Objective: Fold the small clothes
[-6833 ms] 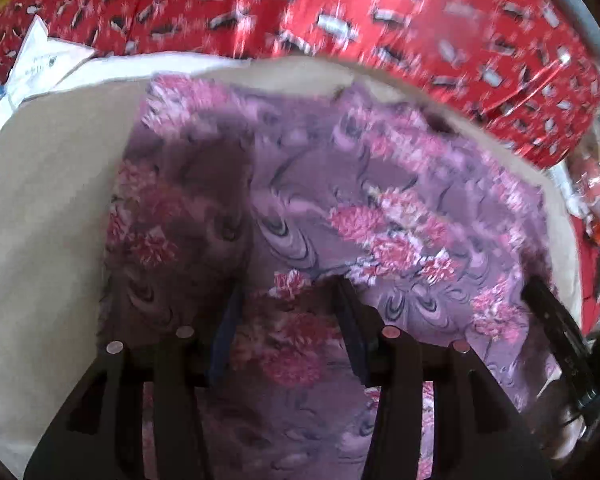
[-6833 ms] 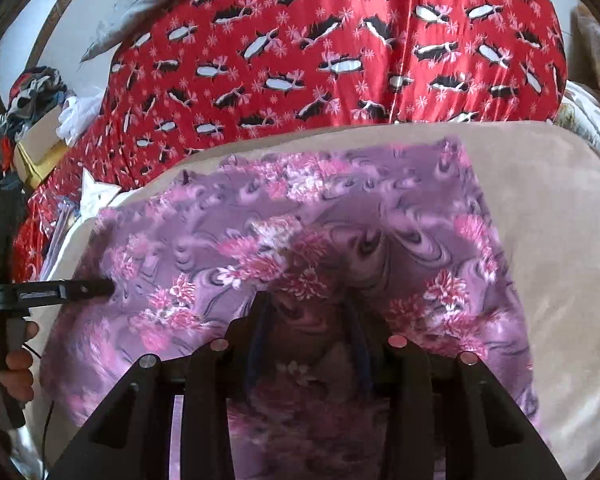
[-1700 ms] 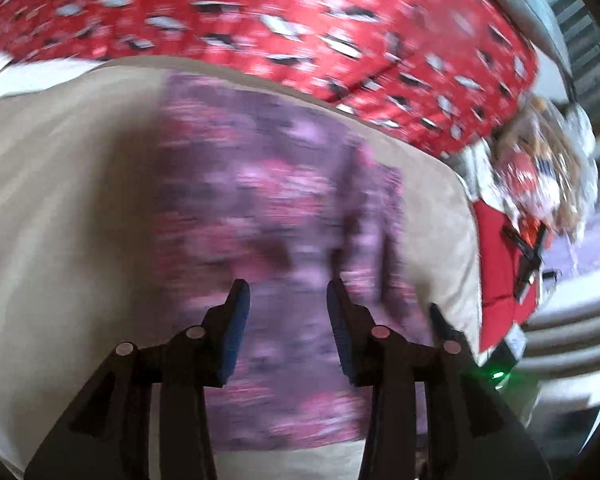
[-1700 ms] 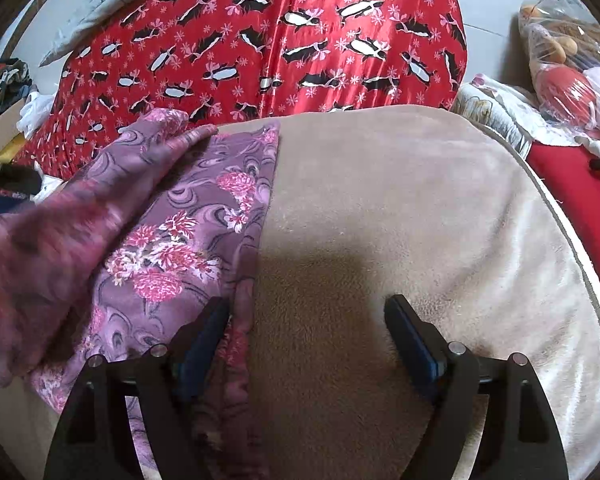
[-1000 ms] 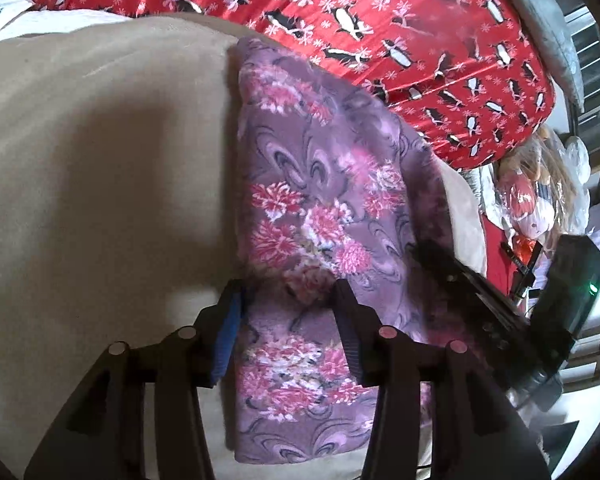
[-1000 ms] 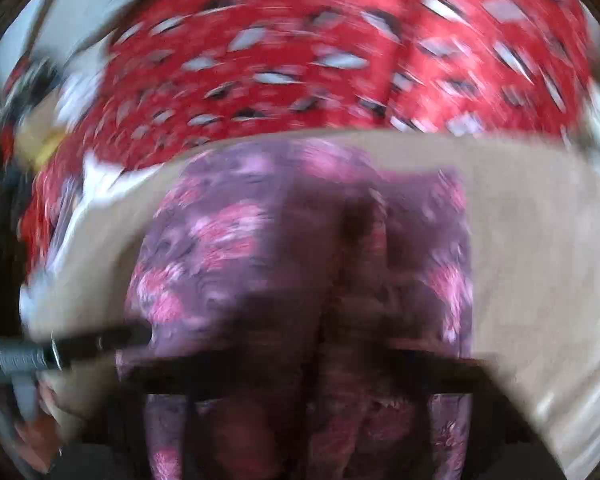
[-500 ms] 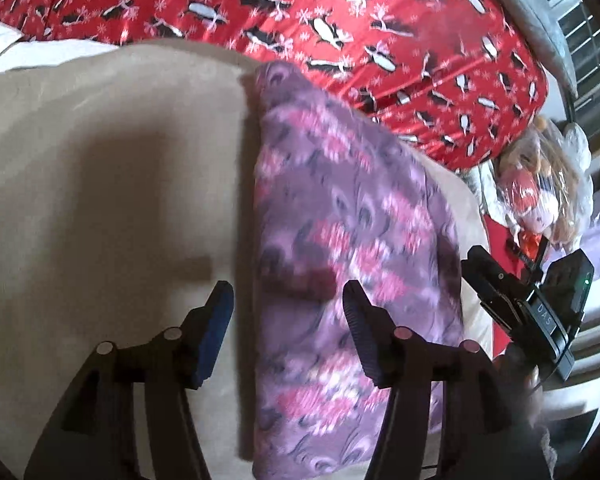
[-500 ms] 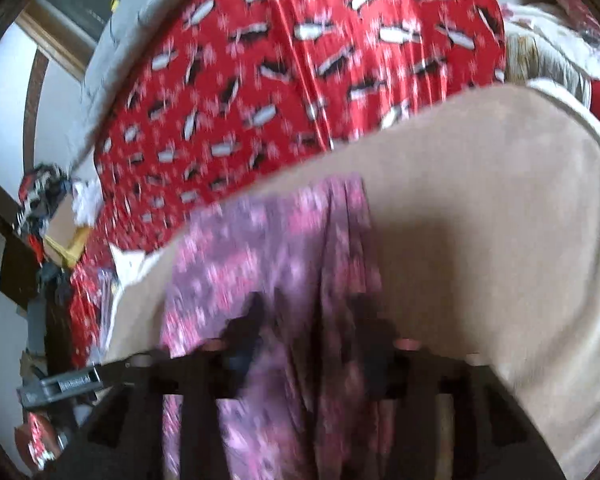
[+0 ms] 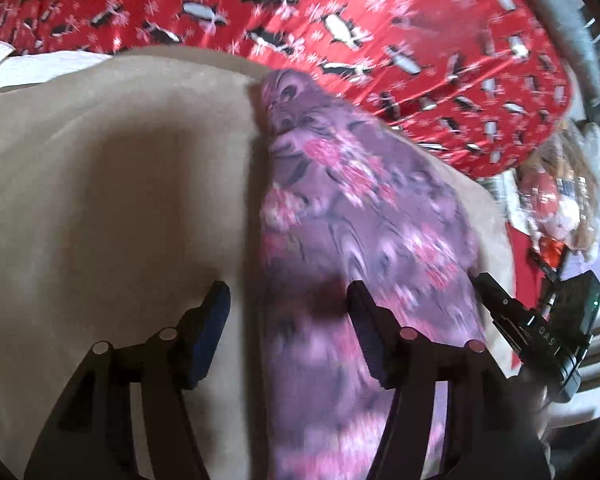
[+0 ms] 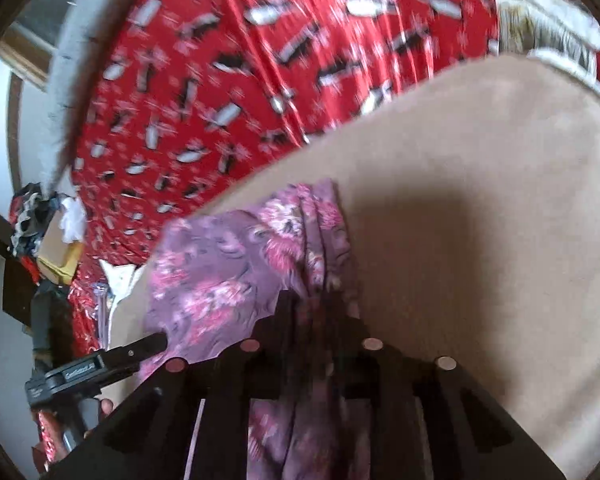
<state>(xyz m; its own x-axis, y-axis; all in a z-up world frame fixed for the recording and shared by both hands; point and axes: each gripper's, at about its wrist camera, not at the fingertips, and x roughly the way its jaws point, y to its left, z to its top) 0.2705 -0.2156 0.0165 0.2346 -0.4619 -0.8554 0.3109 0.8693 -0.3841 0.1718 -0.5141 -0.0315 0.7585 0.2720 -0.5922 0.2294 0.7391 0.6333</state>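
One garment (image 9: 352, 232): soft, limp; you grip its near folded edge.
Left gripper (image 9: 288, 312): gaping, empty.
Right gripper (image 10: 316, 320): pinching the cloth.

Cloth (image 9: 352, 216): purple ground, pink flower clusters, dark swirl lines. Cushion (image 9: 112, 184) under it: plain beige. Blanket (image 9: 380, 32) behind: bright red, black-and-white penguins, pale snowflakes. Left gripper (image 9: 288, 312): black, blue pads (image 9: 208, 340), pinkish rivets. Right gripper (image 10: 316, 312): black, too blurred for pad colour. Box (image 10: 58, 258) at far left: tan and yellow.
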